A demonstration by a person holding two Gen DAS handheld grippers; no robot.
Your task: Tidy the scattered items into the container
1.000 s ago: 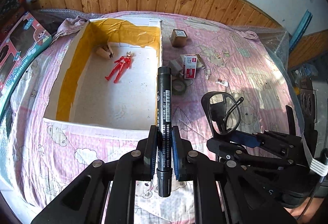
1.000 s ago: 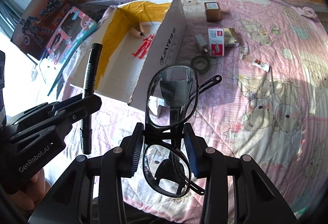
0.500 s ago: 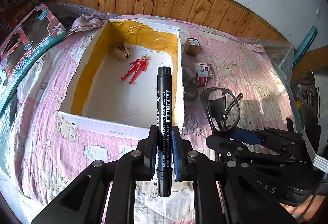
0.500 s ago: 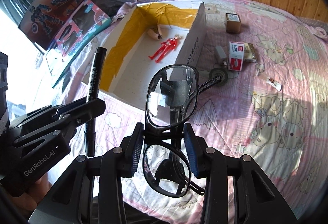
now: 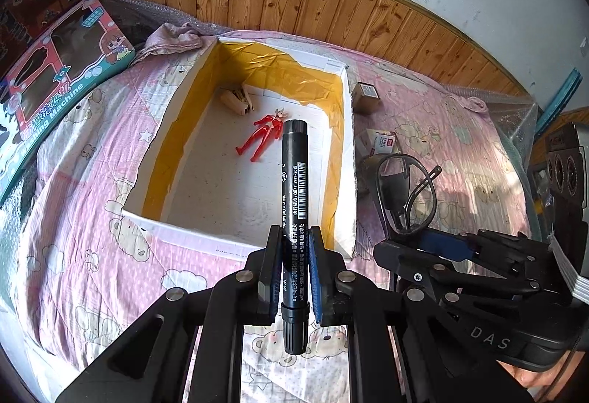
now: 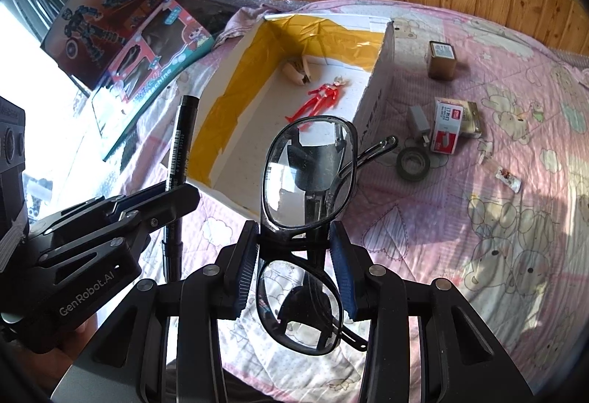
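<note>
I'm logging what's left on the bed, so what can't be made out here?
- Left wrist view: the tape roll is hidden by the box wall and the glasses.
- Right wrist view: the small wrapper is too small to identify.
- Both views: the box's near floor is hidden behind marker and glasses.

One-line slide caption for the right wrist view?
Right gripper holding black-framed glasses near the yellow-lined white box.

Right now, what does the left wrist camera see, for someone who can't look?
The left gripper holds a black marker upright before a white box on a pink bed. A red toy figure lies inside.
</note>
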